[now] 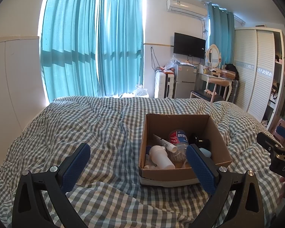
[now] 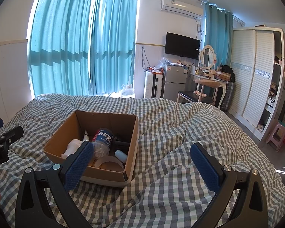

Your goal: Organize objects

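Observation:
An open cardboard box (image 1: 221,148) sits on the checked bedspread (image 1: 108,117); it also shows in the right wrist view (image 2: 66,127). Inside lie a plastic bottle with a red and blue label (image 1: 177,136) (image 2: 103,135), a white bottle (image 1: 160,156) (image 2: 72,147), a white tube (image 1: 165,142), a pale blue object (image 1: 206,152) (image 2: 121,155), a dark object (image 1: 201,142) and a roll of tape (image 2: 109,161). My left gripper (image 1: 138,153) is open and empty, left of and in front of the box. My right gripper (image 2: 142,152) is open and empty, right of the box.
Teal curtains (image 1: 93,47) hang behind the bed. A small fridge (image 1: 185,80), suitcase (image 1: 163,84), dressing table with mirror (image 1: 216,76), stool (image 1: 206,95) and white wardrobe (image 1: 254,70) stand at the far right. A pink stool (image 2: 277,134) stands on the floor.

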`<act>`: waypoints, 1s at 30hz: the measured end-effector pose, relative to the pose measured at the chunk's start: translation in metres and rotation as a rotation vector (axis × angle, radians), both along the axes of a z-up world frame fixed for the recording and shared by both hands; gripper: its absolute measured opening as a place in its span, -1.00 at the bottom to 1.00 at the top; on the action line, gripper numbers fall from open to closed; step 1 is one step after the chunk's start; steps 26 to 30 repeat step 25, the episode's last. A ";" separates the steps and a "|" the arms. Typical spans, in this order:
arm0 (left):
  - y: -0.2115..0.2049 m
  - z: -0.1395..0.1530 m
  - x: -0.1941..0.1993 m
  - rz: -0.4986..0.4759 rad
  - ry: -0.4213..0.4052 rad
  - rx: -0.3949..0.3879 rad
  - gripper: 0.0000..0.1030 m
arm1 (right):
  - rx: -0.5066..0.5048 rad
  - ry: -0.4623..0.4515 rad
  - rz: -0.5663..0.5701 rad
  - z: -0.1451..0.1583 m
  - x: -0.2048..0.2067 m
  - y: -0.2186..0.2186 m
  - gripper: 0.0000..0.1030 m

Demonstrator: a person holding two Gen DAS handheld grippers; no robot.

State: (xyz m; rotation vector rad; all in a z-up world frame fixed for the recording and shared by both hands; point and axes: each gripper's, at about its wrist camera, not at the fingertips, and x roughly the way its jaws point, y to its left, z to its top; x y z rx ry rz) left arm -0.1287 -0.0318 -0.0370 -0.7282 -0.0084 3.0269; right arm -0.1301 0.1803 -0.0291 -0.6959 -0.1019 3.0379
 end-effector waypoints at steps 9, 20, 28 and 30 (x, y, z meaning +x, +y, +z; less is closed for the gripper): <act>0.001 0.000 0.000 0.001 0.000 0.000 1.00 | -0.002 -0.003 -0.002 0.000 0.001 0.001 0.99; -0.001 -0.001 -0.002 0.001 -0.006 0.000 1.00 | -0.004 -0.013 -0.004 -0.003 0.001 0.005 0.99; -0.002 -0.002 -0.001 0.001 0.004 0.001 1.00 | -0.003 -0.015 -0.003 -0.004 0.001 0.005 0.99; -0.002 -0.002 -0.001 0.001 0.004 0.001 1.00 | -0.003 -0.015 -0.003 -0.004 0.001 0.005 0.99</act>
